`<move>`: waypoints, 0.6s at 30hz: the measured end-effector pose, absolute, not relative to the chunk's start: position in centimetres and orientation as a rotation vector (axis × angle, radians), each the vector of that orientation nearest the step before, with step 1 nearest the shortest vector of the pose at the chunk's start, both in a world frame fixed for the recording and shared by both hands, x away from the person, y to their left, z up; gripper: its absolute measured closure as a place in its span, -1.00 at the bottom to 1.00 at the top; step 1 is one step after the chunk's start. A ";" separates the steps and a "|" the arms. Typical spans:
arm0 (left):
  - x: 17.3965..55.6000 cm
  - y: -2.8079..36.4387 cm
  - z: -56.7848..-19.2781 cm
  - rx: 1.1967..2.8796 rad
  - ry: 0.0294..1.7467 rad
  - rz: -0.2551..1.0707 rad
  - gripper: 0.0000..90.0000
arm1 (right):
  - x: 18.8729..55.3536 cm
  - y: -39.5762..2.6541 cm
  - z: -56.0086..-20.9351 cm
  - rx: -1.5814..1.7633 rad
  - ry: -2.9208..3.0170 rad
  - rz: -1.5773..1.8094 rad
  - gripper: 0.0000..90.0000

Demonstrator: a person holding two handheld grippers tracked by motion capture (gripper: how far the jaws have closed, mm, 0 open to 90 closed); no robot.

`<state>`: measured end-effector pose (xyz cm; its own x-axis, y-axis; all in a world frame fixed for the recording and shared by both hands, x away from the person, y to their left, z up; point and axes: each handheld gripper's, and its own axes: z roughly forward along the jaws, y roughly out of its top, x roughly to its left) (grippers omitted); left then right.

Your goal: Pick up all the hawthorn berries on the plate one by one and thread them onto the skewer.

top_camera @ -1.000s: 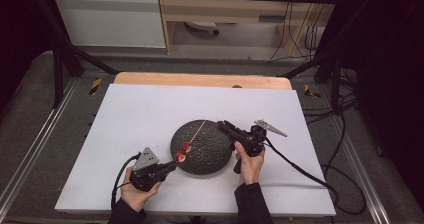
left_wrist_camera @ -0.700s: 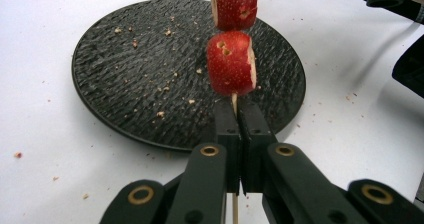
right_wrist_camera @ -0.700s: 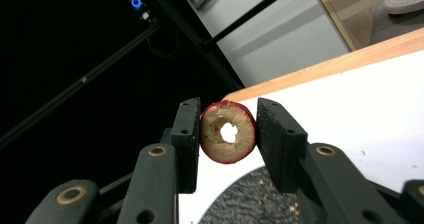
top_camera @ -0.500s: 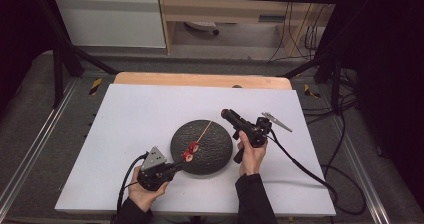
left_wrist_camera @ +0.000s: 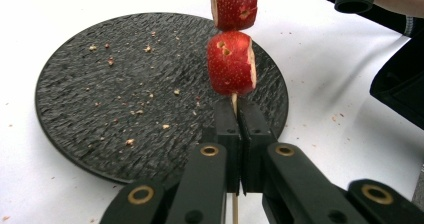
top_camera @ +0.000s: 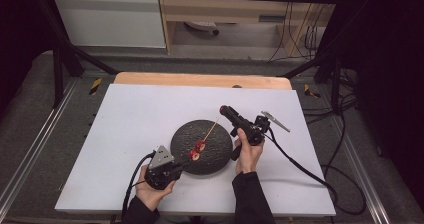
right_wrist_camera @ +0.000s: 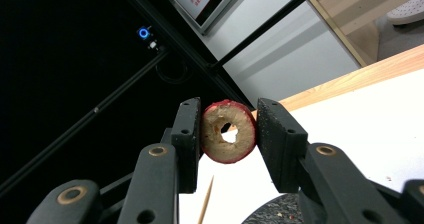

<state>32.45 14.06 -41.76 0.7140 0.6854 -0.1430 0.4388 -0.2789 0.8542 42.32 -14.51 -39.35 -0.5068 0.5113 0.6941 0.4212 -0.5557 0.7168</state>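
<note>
We look along the left gripper (left_wrist_camera: 235, 121), whose two black fingers (left_wrist_camera: 224, 129) stand pressed together on a thin wooden skewer (left_wrist_camera: 234, 103). The stick runs up between them and out above their tips. Just above the fingers a red fruit slice (left_wrist_camera: 231, 64) sits threaded on the skewer, and a second red slice (left_wrist_camera: 234, 5) sits above it, cut off by the top edge. Behind them lies a round black plate (left_wrist_camera: 100, 89) with a rough surface, scattered with pale crumbs, resting on the white tabletop (left_wrist_camera: 325, 79). At the upper right we see a dark sleeve (left_wrist_camera: 400, 84).
</note>
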 end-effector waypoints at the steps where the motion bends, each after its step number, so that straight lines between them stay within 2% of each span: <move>1: 32.5 14.0 -41.8 1.921 0.868 0.309 0.97 | 42.3 -14.5 -39.3 1.526 1.445 2.252 0.41; 18: 32.7 13.4 -41.6 1.891 0.879 0.309 0.97 | 42.1 -14.2 -39.6 1.523 1.439 2.275 0.41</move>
